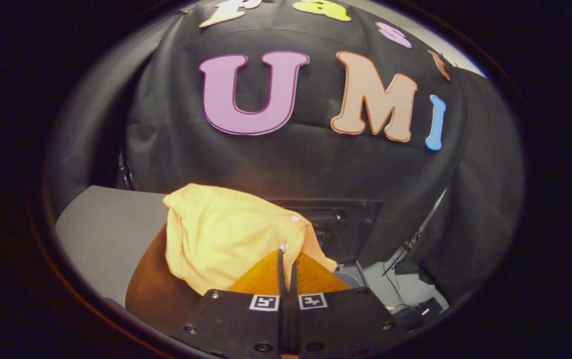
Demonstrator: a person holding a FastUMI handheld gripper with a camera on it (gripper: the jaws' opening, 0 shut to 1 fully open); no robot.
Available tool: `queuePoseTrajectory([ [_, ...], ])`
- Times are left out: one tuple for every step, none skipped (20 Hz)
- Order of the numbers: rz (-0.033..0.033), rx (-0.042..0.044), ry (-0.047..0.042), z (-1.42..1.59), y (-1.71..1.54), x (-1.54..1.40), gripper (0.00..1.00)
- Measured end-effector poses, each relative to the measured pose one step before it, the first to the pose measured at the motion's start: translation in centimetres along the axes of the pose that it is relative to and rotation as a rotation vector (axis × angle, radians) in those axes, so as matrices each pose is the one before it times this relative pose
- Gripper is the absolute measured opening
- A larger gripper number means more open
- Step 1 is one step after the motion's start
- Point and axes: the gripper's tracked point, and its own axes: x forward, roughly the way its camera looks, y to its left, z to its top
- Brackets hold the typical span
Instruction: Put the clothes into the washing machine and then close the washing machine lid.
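The jaws of the gripper (287, 259) are pinched tight on a soft yellow cloth (226, 239). It hangs up, bunched and wrinkly, over the grey counter (101, 234).

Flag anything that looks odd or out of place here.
Nothing looks damaged or spilled. The gripper is shut on the yellow garment, which hangs bunched above the brown surface, as expected mid-carry.

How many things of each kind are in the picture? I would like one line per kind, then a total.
Yellow garment, pinched between the shut fingers: 1
Gripper: 1
Brown round object under the garment: 1
Grey table: 1
Dark machine panel beyond the fingers: 1
Total: 5
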Motion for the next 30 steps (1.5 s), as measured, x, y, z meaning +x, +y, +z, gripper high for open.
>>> queuePoseTrajectory([
  [-0.02625, -0.01121, 0.00454, -0.575, -0.854, 0.405, 0.0],
  [-0.02079, -0.01294, 0.00396, -0.532, -0.674, 0.513, 0.0],
  [-0.02018, -0.0076, 0.01314, -0.579, -0.745, 0.581, 0.0],
  [-0.00963, -0.00171, 0.0197, -0.875, -0.529, 0.371, 0.01],
  [0.00356, 0.00034, -0.00511, -0.033, -0.23, 0.1, 0.22],
  [0.00319, 0.00684, -0.01041, 0.107, -0.153, 0.096, 0.44],
  [0.00232, -0.00076, -0.00477, -0.314, -0.118, 0.12, 0.65],
  [0.00827, -0.002, -0.00616, -0.041, 0.11, -0.3, 0.63],
  [-0.00027, -0.00317, -0.01117, 0.03, -0.104, -0.124, 0.6],
  [0.00099, -0.003, -0.01344, 0.134, -0.172, -0.578, 0.6],
  [0.00583, 0.0002, -0.0152, 0.156, -0.031, -0.308, 0.6],
  [0.00426, 0.00011, -0.01265, 0.215, -0.024, -0.356, 0.6],
  [0.00069, -0.00373, -0.01535, 0.245, -0.073, -0.376, 0.6],
  [0.00052, -0.00314, -0.01419, 0.145, -0.193, -0.251, 0.6],
  [0.00292, 0.00182, -0.00924, 0.207, -0.098, -0.389, 0.6],
  [0.00827, 0.00528, -0.00964, 0.093, 0.026, -0.313, 0.6],
  [0.0049, 0.00653, -0.00873, 0.208, -0.069, -0.294, 0.6],
  [0.00261, 0.00277, -0.011, 0.134, -0.119, -0.271, 0.6],
  [-0.00015, 0.00013, -0.00998, 0.127, -0.206, -0.41, 0.6],
  [-0.00043, -0.00264, -0.01165, 0.094, -0.172, -0.325, 0.6],
  [0.0018, -0.00333, -0.01258, 0.15, -0.19, -0.306, 0.6],
  [0.00264, -0.00045, -0.01183, 0.1, -0.159, -0.306, 0.6],
  [0.00438, 0.0018, -0.01174, -0.007, -0.146, -0.215, 0.6],
  [0.0052, 0.00431, -0.01234, 0.022, -0.121, -0.251, 0.6],
  [0.0044, 0.00415, -0.01683, 0.141, -0.177, -0.27, 0.6],
  [-0.00114, 0.0064, -0.01116, 0.097, -0.313, -0.29, 0.6],
  [0.00103, 0.00324, -0.00748, -0.215, -0.099, -0.237, 0.6],
  [-0.00003, 0.0005, -0.00825, -0.198, -0.311, -0.443, 0.6],
  [0.00002, 0.00057, -0.01198, 0.166, -0.37, -0.252, 0.6],
  [0.00113, -0.00028, -0.00982, -0.019, -0.288, -0.196, 0.6],
])
